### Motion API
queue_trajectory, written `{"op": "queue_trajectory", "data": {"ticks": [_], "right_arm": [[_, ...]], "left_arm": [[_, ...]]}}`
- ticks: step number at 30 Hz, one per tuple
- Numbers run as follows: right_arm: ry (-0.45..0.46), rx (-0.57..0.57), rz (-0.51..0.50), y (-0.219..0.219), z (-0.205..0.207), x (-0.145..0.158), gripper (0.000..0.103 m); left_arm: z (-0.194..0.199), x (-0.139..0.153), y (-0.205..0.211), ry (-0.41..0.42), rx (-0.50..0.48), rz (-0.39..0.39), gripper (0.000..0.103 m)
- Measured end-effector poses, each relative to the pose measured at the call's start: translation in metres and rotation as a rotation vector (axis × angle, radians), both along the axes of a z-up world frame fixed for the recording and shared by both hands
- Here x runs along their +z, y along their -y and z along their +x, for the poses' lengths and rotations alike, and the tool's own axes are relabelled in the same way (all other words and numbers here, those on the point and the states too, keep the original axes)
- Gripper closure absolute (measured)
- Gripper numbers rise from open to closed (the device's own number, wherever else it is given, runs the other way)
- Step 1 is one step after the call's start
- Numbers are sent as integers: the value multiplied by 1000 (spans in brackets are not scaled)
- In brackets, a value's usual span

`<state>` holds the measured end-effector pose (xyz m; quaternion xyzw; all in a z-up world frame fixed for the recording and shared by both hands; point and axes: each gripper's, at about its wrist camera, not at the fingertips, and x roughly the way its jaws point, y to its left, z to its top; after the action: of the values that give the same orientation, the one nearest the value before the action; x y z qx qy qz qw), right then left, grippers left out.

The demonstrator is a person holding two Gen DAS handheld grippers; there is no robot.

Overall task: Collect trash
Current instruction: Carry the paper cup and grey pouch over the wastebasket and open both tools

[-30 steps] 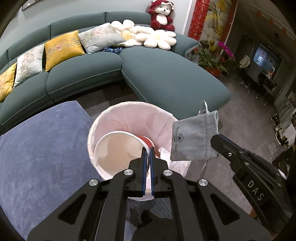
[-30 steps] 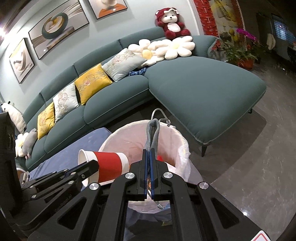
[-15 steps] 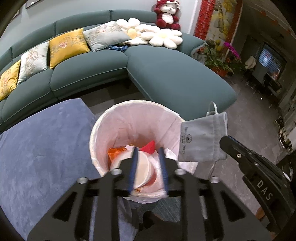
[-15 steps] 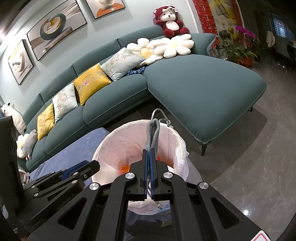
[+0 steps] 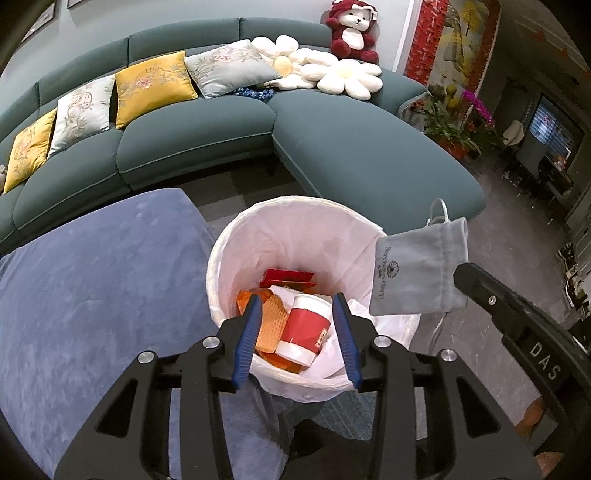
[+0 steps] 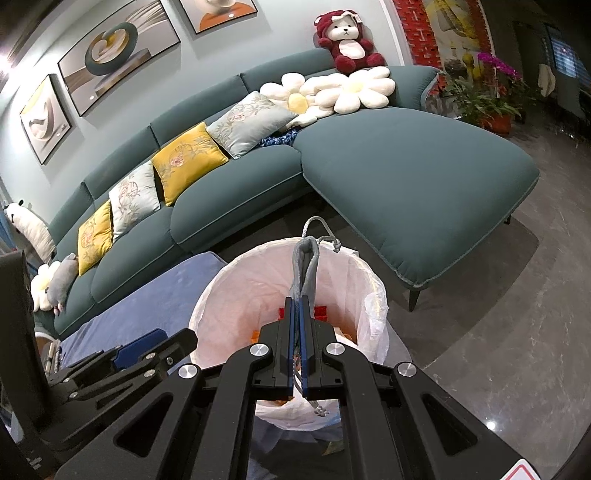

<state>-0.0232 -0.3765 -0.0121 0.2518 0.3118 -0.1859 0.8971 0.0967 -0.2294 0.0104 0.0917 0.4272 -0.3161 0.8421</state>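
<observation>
A bin with a white liner [image 5: 236, 236] holds orange and red wrappers. A red paper cup [image 5: 304, 328] lies on its side on top of them. My left gripper [image 5: 296, 300] hovers over the bin's near rim with its jaws opening. Nothing is pressed between the blue pads [image 5: 249, 332], and the cup shows below through the gap. My right gripper [image 6: 297, 300] is shut on a grey drawstring pouch [image 6: 306, 266] above the bin [image 6: 221, 280]. From the left wrist view the pouch [image 5: 417, 273] hangs flat at the bin's right rim. In the right wrist view the left gripper [image 6: 184, 338] sits at the lower left.
A blue-violet upholstered surface [image 5: 92, 280] lies left of the bin. A curved teal sofa [image 5: 351, 155] with cushions, flower pillows and a red plush bear [image 5: 352, 31] runs behind. Potted plants [image 5: 458, 129] stand at the right. Grey tiled floor [image 6: 498, 314] spreads to the right.
My left gripper went from shut on the red paper cup to open, and the cup dropped into the bin. The right gripper kept still with the pouch.
</observation>
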Motion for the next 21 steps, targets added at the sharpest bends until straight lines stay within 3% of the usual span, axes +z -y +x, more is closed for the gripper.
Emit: {"op": "queue_trajectory", "data": {"ticks": [21], "right_arm": [[-12, 49, -21, -10, 18, 5, 100]], "left_arm": [[6, -4, -15, -9, 37, 12, 65]]}}
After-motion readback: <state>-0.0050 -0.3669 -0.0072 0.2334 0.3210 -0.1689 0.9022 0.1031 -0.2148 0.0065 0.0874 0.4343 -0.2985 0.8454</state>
